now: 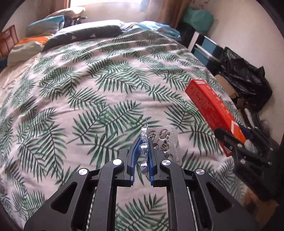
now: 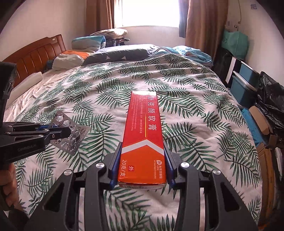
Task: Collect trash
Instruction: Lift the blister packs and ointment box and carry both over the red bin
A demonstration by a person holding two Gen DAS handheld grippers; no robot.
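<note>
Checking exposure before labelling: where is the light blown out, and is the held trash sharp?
Right wrist: window blown out, red box print sharp. Left wrist: window washed out, blister pack glinting but legible, fisheye bending the bedspread.

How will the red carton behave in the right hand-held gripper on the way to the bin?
The red carton is probably light and fairly stiff. The right hand-held gripper clamps only its near end, so the long free end may sag or pivot. Hard squeezing could dent its thin cardboard walls.
</note>
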